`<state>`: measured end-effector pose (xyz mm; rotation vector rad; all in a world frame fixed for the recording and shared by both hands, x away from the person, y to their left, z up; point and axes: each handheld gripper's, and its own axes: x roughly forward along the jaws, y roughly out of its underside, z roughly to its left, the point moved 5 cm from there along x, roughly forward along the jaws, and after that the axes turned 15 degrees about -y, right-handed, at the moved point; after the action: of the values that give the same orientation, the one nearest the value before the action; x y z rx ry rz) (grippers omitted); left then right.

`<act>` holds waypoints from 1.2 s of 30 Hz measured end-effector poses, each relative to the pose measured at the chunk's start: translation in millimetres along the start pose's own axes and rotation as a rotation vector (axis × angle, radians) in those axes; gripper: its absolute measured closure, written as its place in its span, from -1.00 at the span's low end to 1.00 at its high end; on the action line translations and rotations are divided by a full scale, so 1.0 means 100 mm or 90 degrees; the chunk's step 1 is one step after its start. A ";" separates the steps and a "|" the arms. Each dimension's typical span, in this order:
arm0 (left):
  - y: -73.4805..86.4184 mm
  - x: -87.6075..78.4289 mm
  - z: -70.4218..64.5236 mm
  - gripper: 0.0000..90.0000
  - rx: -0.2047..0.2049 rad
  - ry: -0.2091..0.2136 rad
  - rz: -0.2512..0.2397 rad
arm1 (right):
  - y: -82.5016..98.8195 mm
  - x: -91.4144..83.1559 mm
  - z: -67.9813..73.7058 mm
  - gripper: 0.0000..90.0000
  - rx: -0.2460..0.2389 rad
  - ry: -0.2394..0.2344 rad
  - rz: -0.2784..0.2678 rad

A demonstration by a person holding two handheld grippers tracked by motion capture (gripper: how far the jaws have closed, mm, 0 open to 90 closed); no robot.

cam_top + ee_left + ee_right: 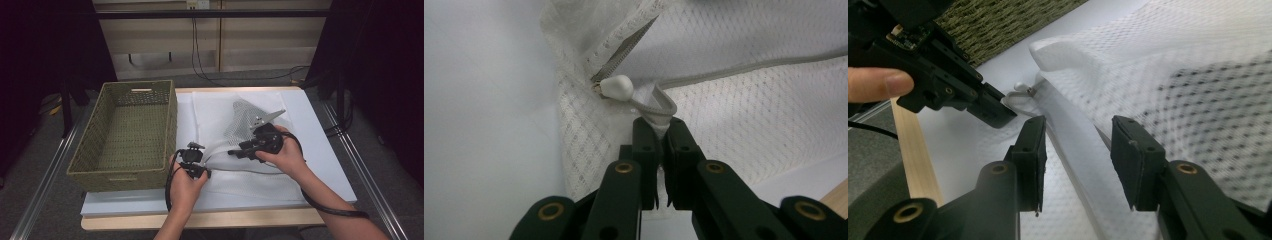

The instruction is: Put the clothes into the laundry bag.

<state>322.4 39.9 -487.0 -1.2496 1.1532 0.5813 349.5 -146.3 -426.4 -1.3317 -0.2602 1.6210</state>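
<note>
White mesh bag [235,145]: left tool [658,131] pinching zipper end; right tool [1078,150] spread astride edge.

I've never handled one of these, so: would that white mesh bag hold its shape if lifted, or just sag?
Probably sag: the white mesh bag lies in soft folds and peaks where it is raised. It looks light, being thin open netting. The left gripper pinches only a small fabric loop by the zipper, so the rest would likely hang loose.
</note>
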 end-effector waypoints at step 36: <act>0.02 -0.04 0.02 0.64 -0.008 0.025 -0.005 | -0.20 0.77 0.05 0.50 0.084 -0.092 0.009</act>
<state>320.3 42.6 -484.5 -1.2808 1.1785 0.5616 363.0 -74.9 -459.2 -1.1203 -0.2267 1.7195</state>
